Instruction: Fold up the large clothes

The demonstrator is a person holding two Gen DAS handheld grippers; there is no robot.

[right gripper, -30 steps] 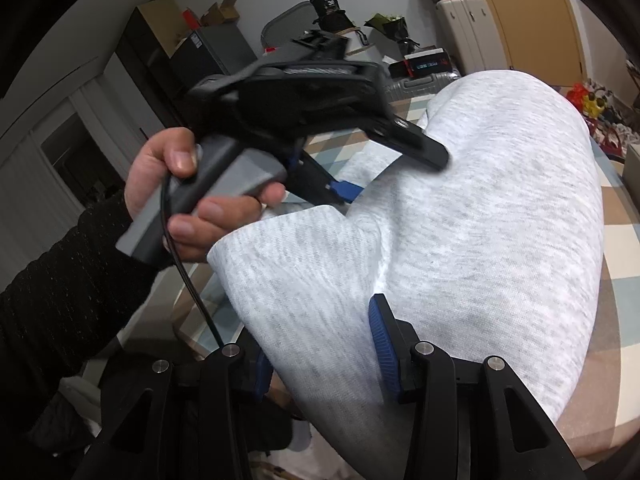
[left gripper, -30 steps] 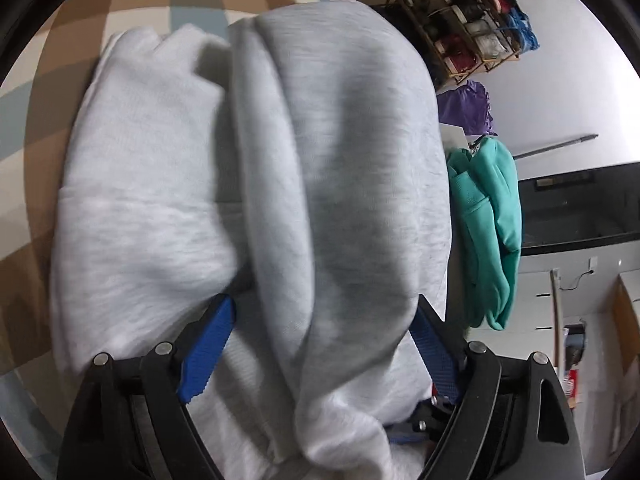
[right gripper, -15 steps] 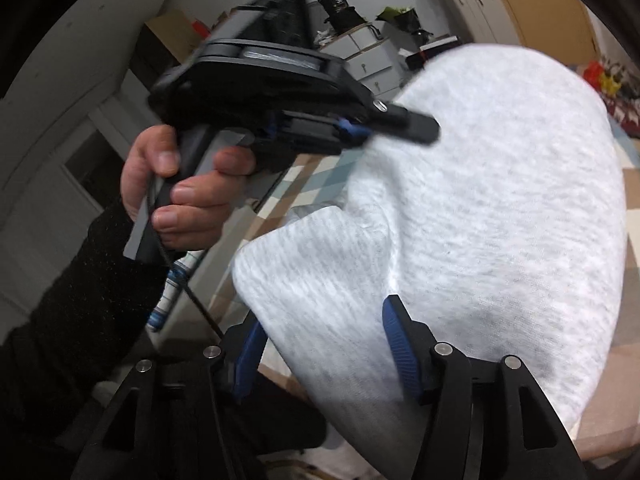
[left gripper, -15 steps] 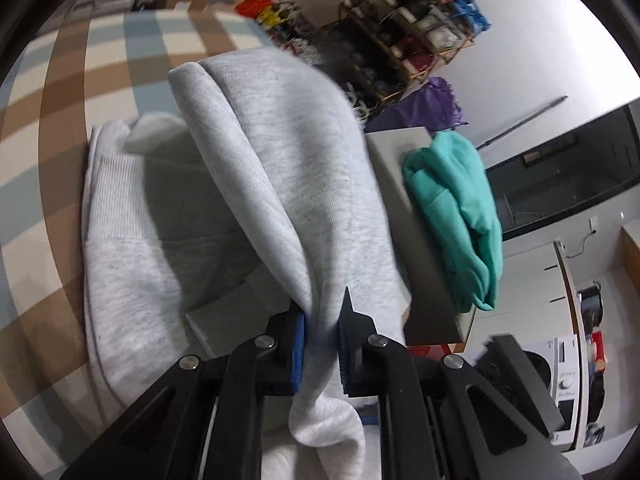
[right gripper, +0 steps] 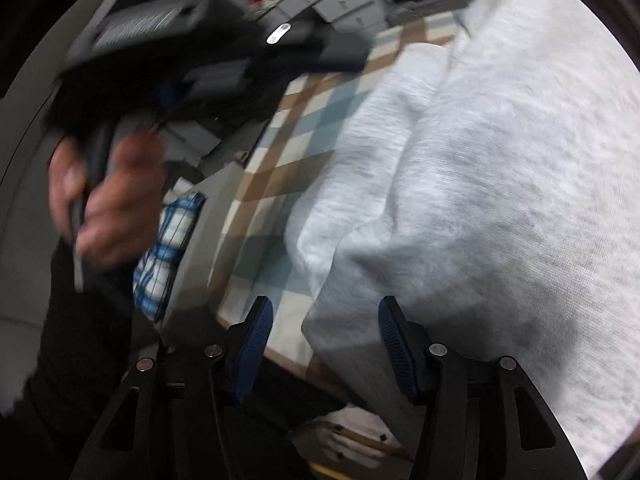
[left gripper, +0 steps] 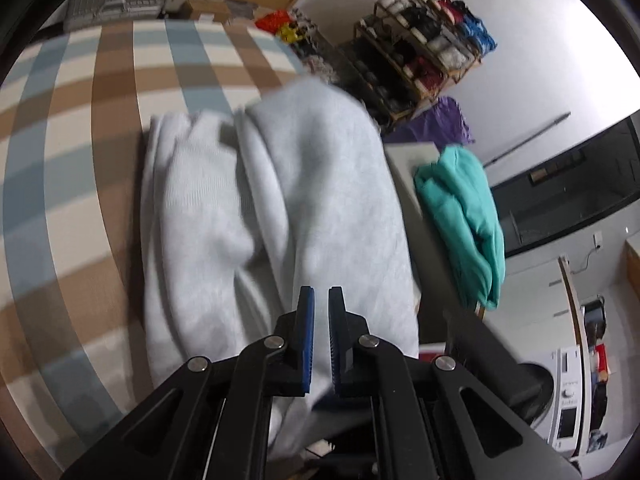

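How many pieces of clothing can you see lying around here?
2: a grey sweatshirt on the checked table, and a teal garment draped over a grey box beside it. Others may be hidden.

No text, label, brand or number is legible in either view. The washing machine (left gripper: 568, 396), right of the left gripper (left gripper: 321, 308), carries panel markings too small to read. The grey printed panel (right gripper: 136, 28) above the hand (right gripper: 108, 208) is blurred.

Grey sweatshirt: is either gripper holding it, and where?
Neither. Left gripper shut, empty; right gripper, jaws just closing, open around the near edge of the grey sweatshirt.
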